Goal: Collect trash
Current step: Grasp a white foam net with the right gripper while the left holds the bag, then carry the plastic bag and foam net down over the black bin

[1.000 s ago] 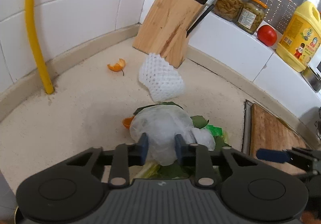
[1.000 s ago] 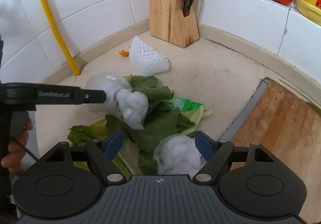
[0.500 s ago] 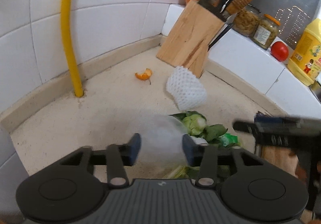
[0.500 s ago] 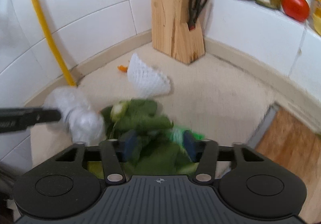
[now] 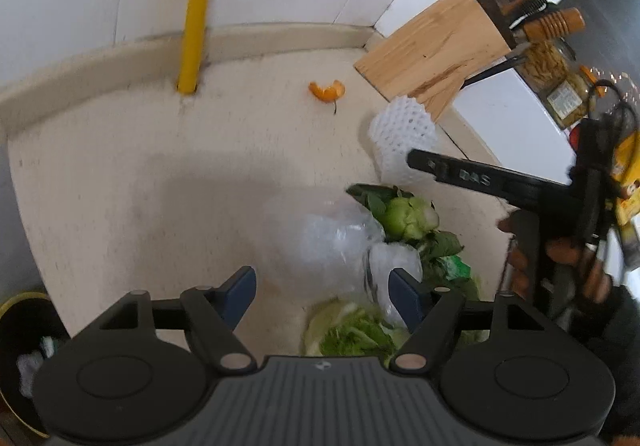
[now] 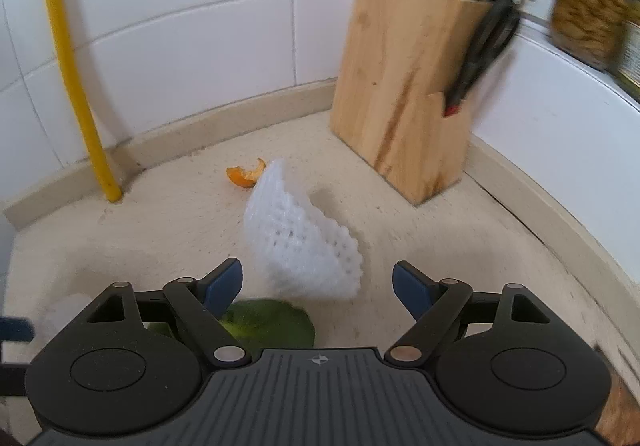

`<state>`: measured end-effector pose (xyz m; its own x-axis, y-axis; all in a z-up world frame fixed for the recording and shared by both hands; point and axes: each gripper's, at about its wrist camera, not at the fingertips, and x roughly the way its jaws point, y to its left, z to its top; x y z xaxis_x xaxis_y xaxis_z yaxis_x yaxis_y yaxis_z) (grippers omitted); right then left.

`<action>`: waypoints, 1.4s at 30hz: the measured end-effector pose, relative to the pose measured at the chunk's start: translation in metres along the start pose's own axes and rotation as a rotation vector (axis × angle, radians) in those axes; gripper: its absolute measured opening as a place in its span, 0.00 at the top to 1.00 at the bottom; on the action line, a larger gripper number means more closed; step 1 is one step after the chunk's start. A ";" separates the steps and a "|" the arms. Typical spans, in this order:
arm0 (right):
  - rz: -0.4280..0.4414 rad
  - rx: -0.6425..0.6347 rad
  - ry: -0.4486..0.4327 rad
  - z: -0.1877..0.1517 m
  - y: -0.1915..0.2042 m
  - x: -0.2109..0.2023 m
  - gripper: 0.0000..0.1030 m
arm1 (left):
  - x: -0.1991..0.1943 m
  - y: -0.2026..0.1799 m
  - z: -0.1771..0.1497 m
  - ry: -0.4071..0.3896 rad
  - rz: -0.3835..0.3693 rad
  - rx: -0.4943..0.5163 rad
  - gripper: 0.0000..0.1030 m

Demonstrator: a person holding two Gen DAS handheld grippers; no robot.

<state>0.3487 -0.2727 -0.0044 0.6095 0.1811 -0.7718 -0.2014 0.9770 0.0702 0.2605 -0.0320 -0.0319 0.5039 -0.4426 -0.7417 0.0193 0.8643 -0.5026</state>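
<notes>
My left gripper is open above the counter, with a crumpled clear plastic bag lying just ahead between its jaws, not gripped. Green vegetable scraps lie beside the bag. A white foam fruit net and an orange peel lie farther back. My right gripper is open and empty, right in front of the foam net; the peel lies behind it and a green leaf below it. The right gripper also shows in the left wrist view.
A wooden knife block stands in the corner, with jars on the ledge beside it. A yellow pipe runs up the tiled wall. A dark bin sits below the counter's left edge.
My left gripper opened and let go of the plastic bag, which now lies on the counter. My right gripper opened, dropped the greens and moved forward to the foam net.
</notes>
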 end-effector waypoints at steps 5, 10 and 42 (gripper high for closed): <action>0.015 -0.022 0.026 0.007 0.002 0.024 0.15 | 0.009 -0.007 0.005 -0.001 0.001 -0.020 0.32; 0.025 -0.019 0.063 0.009 0.002 0.046 0.39 | 0.032 -0.019 0.010 -0.003 0.038 0.019 0.60; 0.075 -0.078 0.022 0.018 0.032 0.044 0.25 | 0.041 0.028 0.036 -0.076 0.177 -0.094 0.40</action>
<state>0.3828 -0.2310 -0.0241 0.5738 0.2500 -0.7799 -0.3052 0.9490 0.0797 0.3124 -0.0176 -0.0604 0.5562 -0.2638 -0.7881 -0.1538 0.8992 -0.4095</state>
